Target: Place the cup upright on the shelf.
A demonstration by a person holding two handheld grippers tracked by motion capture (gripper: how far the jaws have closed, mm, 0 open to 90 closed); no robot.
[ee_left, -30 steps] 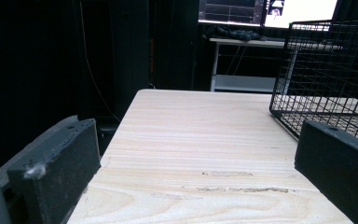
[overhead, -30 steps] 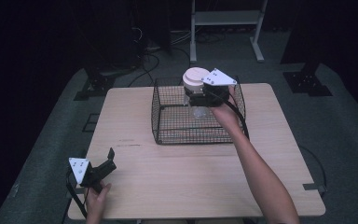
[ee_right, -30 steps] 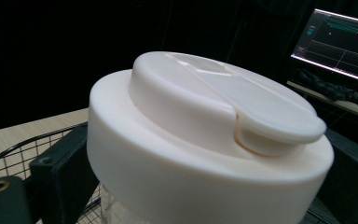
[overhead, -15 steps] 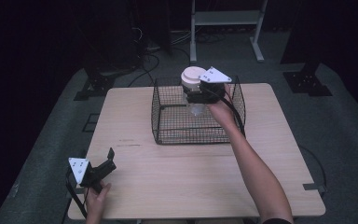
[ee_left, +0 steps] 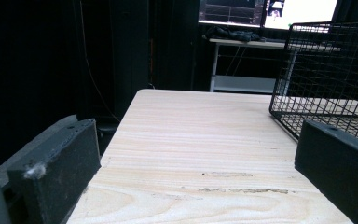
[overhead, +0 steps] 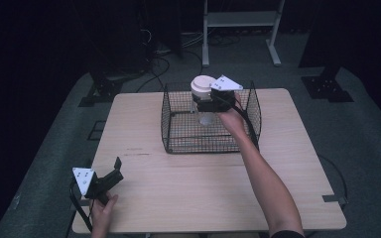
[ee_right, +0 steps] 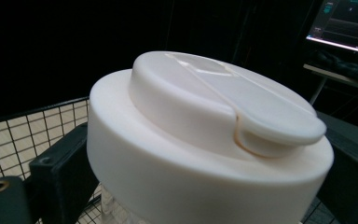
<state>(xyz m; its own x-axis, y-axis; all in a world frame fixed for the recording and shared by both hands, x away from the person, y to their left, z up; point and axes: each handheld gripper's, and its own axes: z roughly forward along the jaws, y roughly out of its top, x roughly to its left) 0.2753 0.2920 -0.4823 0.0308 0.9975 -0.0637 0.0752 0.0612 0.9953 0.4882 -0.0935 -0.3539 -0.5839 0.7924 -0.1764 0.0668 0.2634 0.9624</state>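
Note:
A clear container with a thick white lid (overhead: 202,84) is upright over the back part of the black wire basket (overhead: 208,148). My right gripper (overhead: 206,105) is shut on it just under the lid. In the right gripper view the lid (ee_right: 205,130) sits between the two black jaws of the right gripper (ee_right: 205,186), above the basket's mesh (ee_right: 23,135). I cannot tell whether the container's base touches the basket floor. My left gripper (overhead: 115,171) rests open near the table's front left corner. In its own view the left gripper (ee_left: 196,135) has nothing between the jaws.
The basket (ee_left: 326,70) stands at the back middle of the wooden table (overhead: 188,193). A white metal stand (overhead: 238,20) and cables lie on the floor behind the table. A lit monitor (ee_left: 265,9) is beyond the far edge.
My right gripper has shifted slightly left over the basket, carrying the container. The left gripper has stayed put.

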